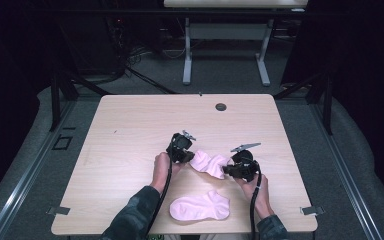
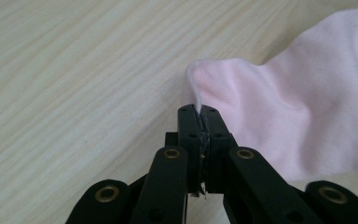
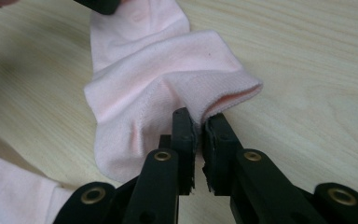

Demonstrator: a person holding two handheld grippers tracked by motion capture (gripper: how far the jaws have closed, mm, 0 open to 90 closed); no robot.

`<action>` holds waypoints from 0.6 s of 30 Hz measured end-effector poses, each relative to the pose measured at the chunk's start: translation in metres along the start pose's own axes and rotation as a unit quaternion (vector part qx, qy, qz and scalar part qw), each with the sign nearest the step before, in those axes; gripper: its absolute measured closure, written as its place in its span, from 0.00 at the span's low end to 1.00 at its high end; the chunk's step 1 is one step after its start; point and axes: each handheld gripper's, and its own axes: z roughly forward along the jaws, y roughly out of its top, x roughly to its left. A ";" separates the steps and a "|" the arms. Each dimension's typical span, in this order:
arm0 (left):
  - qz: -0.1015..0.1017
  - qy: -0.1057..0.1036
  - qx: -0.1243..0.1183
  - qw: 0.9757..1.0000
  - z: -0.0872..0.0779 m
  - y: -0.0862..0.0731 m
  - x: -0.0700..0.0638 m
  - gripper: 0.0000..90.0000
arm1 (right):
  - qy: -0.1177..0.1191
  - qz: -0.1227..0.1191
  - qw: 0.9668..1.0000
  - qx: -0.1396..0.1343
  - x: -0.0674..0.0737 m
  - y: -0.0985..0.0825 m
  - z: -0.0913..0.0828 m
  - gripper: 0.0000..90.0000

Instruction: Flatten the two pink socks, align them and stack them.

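1. Wooden table (image 1: 130,130) seen from the high view, with two pink socks on its near half.
2. Crumpled sock (image 1: 209,164) lying right of the table's middle, stretched between both grippers, bunched and folded along its length.
3. Left gripper (image 1: 189,156) at the crumpled sock's left end, held by the left hand (image 1: 162,167), cable trailing toward the near edge.
4. In the left gripper view, jaws pressed together on a thin pinch of the crumpled sock (image 2: 284,112); a fold of pink fabric standing up just above the closed tips of the left gripper (image 2: 200,112); remainder of the fabric spread off to the right on the wood.
5. Right gripper (image 1: 226,171) at the crumpled sock's right end, held by the right hand (image 1: 257,192), grey plate on top.
6. In the right gripper view, jaws of the right gripper (image 3: 198,122) clamped on the ribbed cuff edge of the crumpled sock (image 3: 158,79), fabric caught between the tips, only a narrow slit left between the two black jaws.
7. Flat sock (image 1: 200,206) lying smooth near the table's near edge, between the two forearms, apart from both grippers.
8. Small dark round grommet (image 1: 221,106) at the table's far side, well apart from the socks.
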 end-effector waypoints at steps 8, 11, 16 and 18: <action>-0.011 0.004 -0.041 0.999 -0.030 -0.026 -0.002 0.99 | 0.003 -0.006 1.000 0.014 0.001 -0.001 -0.005 0.92; -0.029 -0.005 -0.045 0.999 -0.037 -0.038 0.001 0.99 | 0.002 -0.007 1.000 0.022 0.001 -0.001 -0.005 0.93; -0.051 -0.012 -0.074 0.996 -0.060 -0.053 -0.002 0.98 | 0.013 -0.025 0.999 0.030 0.009 0.003 -0.013 0.93; -0.052 -0.024 -0.090 0.994 -0.070 -0.057 -0.004 0.98 | 0.018 -0.038 0.999 0.034 0.015 0.005 -0.022 0.93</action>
